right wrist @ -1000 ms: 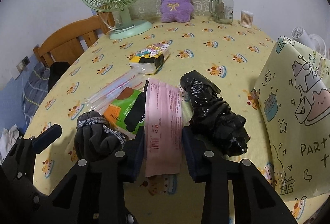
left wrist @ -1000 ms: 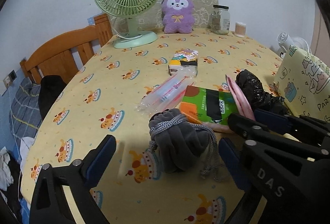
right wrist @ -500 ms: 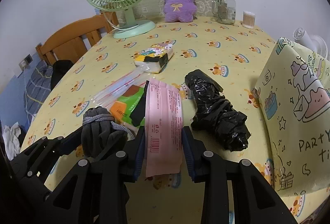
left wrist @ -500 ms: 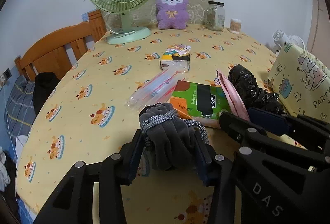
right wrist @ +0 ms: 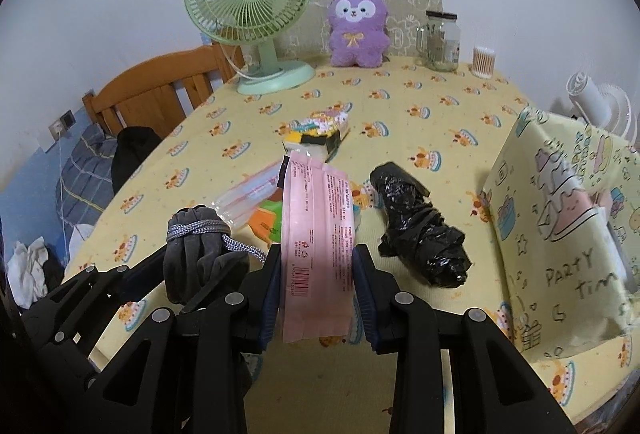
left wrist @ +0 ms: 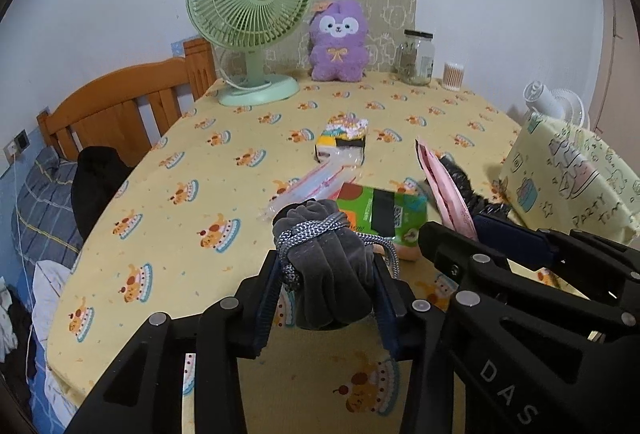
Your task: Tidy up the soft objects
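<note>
A: Looking along the left wrist view first: the left gripper [left wrist: 326, 298] has the grey velvet drawstring pouch [left wrist: 324, 266] between its blue pads, and the jaws are closing the last bit onto its sides. The pouch sits at the near middle of the table [left wrist: 160, 218], its corded neck pointing to the far side. Past it lie a green packet [left wrist: 380, 212] and a clear plastic sleeve [left wrist: 316, 182]; the gift bag [left wrist: 572, 182] stands at the right.

B: So how should that grip go?

A: I'd judge a soft squeeze on the body, below the cord [left wrist: 316, 230], is best; the loose tail at the right pad could snag, so lift straight and slowly.

B: And the right wrist view?

A: The right gripper [right wrist: 316, 298] is clamped narrowly on the pink packet [right wrist: 316, 234], which stands up from between the pads, its far end over the green packet. The black plastic bundle [right wrist: 420, 226] lies just right of it, and the gift bag [right wrist: 560, 218] is at the far right.

B: Any advice there?

A: Keep the packet flat-on to the pads so it doesn't buckle, and carry both loads clear of each other, since the two grippers sit close side by side.
</note>
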Motion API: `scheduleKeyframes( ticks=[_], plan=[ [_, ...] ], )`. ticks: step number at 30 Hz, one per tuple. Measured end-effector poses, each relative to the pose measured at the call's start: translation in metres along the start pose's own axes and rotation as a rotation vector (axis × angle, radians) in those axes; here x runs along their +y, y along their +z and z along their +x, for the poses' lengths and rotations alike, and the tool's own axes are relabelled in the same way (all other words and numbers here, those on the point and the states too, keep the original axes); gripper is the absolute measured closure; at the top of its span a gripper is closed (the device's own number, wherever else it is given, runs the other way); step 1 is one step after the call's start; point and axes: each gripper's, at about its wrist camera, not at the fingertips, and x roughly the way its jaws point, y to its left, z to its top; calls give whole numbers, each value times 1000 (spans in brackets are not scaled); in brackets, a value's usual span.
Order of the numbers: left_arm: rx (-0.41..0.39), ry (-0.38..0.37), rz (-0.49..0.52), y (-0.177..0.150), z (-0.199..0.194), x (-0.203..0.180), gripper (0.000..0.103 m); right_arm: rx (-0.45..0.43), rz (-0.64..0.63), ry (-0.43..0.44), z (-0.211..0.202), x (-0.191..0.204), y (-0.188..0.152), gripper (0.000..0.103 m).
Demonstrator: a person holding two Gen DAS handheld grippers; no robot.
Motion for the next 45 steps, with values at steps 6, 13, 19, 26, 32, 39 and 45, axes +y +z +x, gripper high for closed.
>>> scheduleKeyframes(
  ticks=[6,13,19,26,32,39,45],
  plan=[
    [-33,-10,7,10,-15,-4,59,-39,-11,-5,-19,0,7,66],
    [-82,-14,12,22,-34,-9,59,-94,-23,-16,-41,-1,17,66],
    [-113,-17,15,32,-45,-12,59,-132,-35,-30,-58,-1,26,66],
    [-137,-20,18,41,-55,-17,59,-154,-48,-35,-71,-5,35,66],
    [-160,-19,25,47,-61,-24,59,-179,-47,-40,-81,-11,40,66],
    [-177,-28,33,54,-65,-38,60,-199,-37,-50,-91,-23,45,66],
    [-186,-37,44,59,-66,-54,59,-210,-29,-61,-98,-36,47,66]
  ],
)
